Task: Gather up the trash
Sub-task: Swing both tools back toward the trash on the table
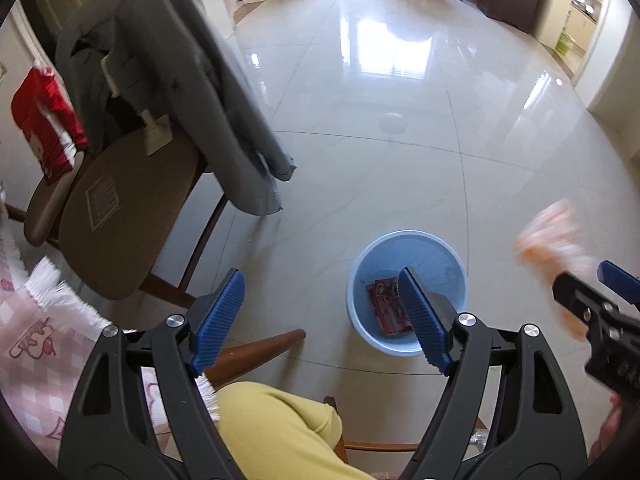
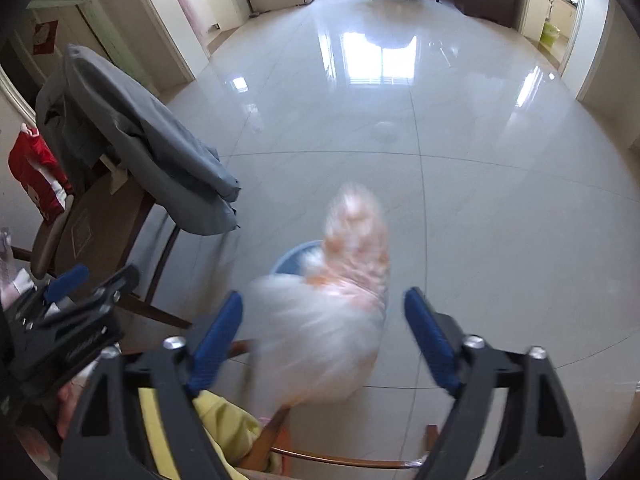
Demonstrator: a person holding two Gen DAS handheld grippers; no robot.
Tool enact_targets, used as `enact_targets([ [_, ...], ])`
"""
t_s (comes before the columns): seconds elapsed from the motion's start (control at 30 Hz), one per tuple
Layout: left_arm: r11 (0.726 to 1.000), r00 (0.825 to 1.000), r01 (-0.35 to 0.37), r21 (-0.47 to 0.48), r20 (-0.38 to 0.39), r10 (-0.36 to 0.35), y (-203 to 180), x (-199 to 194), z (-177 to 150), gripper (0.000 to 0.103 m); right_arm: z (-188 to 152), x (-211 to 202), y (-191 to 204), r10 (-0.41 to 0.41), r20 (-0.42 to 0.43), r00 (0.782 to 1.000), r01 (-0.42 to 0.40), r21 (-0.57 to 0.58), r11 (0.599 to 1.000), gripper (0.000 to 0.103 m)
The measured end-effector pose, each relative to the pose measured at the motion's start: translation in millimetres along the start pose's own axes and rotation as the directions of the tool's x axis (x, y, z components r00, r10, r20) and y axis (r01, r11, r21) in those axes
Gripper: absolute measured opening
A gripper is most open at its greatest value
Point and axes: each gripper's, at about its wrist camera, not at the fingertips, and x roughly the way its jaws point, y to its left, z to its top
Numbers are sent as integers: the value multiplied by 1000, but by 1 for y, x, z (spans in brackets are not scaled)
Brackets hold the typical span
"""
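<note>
The left claw point(image 1: 320, 316) hangs spread above a blue bin point(image 1: 406, 292) holding a red wrapper point(image 1: 386, 304).

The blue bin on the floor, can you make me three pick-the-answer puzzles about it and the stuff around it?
1. Where does the bin stand?
A. on the tiled floor
B. on a chair seat
C. on the table

2. What colour is the packet lying inside the bin?
A. green
B. red
C. black

3. How is the right hand-held gripper set?
A. clamped tight on a bottle
B. open
C. shut on nothing

Answers:
1 A, pale tiles surround it.
2 B, a red wrapper lies on its bottom.
3 B, its blue fingers stand wide apart, with a blurred bag between them.
</note>
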Motion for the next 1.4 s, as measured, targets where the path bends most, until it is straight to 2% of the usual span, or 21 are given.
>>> enact_targets([
  [0.17, 999, 1000, -16, -34, 7, 16, 18, -11, -4, 78, -2, -1, 15, 27, -11, 1000, -27, -36, 999, 82],
  [0.27, 998, 1000, 5, -58, 1, -5, 26, -16, -7, 78, -4, -3, 23, 15, -11, 1000, -15, -57, 998, 82],
  [0.43, 997, 999, -15, -78, 32, 18, 36, -28, -13, 78, -11, -20, 28, 15, 13, 1000, -14, -63, 998, 82],
  [0.57, 995, 999, -1, -96, 38, 4, 43, -38, -20, 78, -17, -34, 36, 12, 37, 999, -9, -80, 997, 82],
  [0.73, 994, 997, 10, -104, 81, -2, 51, -62, -30, 78, -25, -54, 48, 26, 72, 997, -19, -100, 995, 82],
  [0.83, 994, 993, -6, -111, 116, 19, 57, -80, -35, 78, -31, -70, 54, 40, 101, 994, -28, -120, 992, 82],
  [1.17, 983, 970, -7, -183, 238, 51, 100, -152, -67, 78, -54, -132, 108, 145, 210, 967, -89, -255, 963, 85],
  [1.3, 965, 955, -53, -258, 270, 125, 127, -185, -87, 78, -64, -153, 138, 209, 232, 950, -127, -327, 936, 86],
  [1.4, 938, 938, -91, -334, 289, 193, 151, -212, -107, 78, -74, -167, 162, 262, 235, 936, -160, -379, 911, 86],
])
